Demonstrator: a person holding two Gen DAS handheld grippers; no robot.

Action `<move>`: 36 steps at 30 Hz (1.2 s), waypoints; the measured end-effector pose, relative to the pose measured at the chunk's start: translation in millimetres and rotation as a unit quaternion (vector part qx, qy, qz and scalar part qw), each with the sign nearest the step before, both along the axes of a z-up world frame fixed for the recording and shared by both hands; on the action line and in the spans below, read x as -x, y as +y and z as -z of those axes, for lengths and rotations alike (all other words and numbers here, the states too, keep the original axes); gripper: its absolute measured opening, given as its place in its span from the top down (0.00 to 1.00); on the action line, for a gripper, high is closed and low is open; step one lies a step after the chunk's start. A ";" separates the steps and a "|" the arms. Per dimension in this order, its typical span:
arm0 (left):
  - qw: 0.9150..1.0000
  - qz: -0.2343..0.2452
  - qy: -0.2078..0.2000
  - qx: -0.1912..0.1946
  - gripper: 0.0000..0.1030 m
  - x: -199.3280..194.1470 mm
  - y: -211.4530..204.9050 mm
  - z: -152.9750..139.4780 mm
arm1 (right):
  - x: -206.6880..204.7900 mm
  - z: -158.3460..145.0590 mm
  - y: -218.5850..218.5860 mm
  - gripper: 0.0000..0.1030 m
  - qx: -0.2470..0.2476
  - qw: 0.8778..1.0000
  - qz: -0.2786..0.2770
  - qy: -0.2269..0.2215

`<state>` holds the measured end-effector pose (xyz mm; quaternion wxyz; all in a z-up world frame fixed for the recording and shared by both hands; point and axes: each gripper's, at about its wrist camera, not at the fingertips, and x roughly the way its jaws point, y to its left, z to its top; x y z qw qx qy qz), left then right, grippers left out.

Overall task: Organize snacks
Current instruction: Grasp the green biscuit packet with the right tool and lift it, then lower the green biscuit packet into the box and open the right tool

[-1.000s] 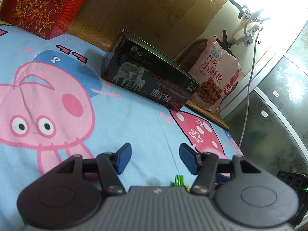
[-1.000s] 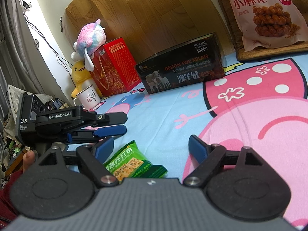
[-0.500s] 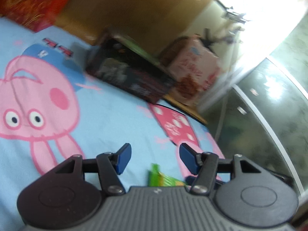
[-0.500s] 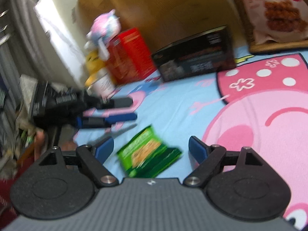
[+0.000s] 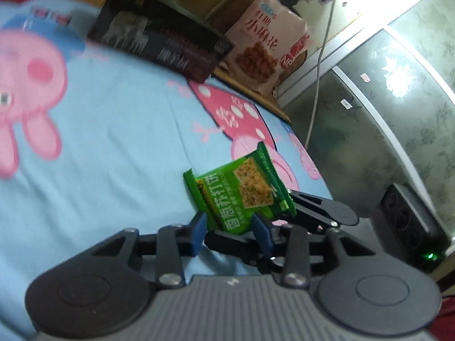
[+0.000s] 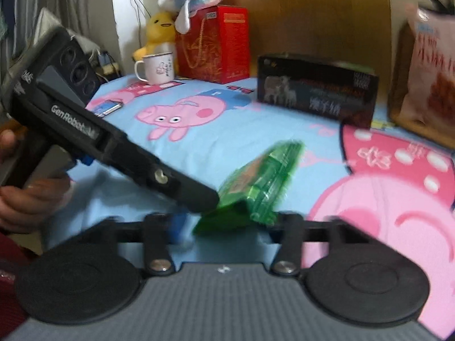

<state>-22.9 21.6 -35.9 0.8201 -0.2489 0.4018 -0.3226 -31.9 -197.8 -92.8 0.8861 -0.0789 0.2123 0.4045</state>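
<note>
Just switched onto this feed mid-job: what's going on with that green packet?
A person holds a gripper in each hand over the cartoon bedsheet. Both the left gripper and right gripper have just been closing on the same green cracker packet, which sits between both pairs of jaws, lifted at an angle.

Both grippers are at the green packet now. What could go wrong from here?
1. Both sets of jaws have just been closing with the green cracker packet between them; left gripper and right gripper meet at one end, so they may collide or tear it.
2. The packet stands tilted off the bedsheet, pinched near an edge; it could slip out.
</note>
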 end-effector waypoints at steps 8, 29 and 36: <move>0.999 -0.013 -0.031 0.002 0.66 -41.2 10.1 -31.7 | -37.7 -21.4 -2.8 0.71 -0.060 0.998 0.020 -0.022; 0.963 -0.183 -0.113 -0.164 0.57 -156.3 18.3 -91.0 | -128.2 -61.7 -3.1 0.48 -0.181 0.978 0.095 -0.037; 0.950 -0.200 -0.116 -0.208 0.48 -112.7 1.4 -79.0 | -78.1 -34.4 -21.1 0.45 -0.198 0.974 0.112 -0.016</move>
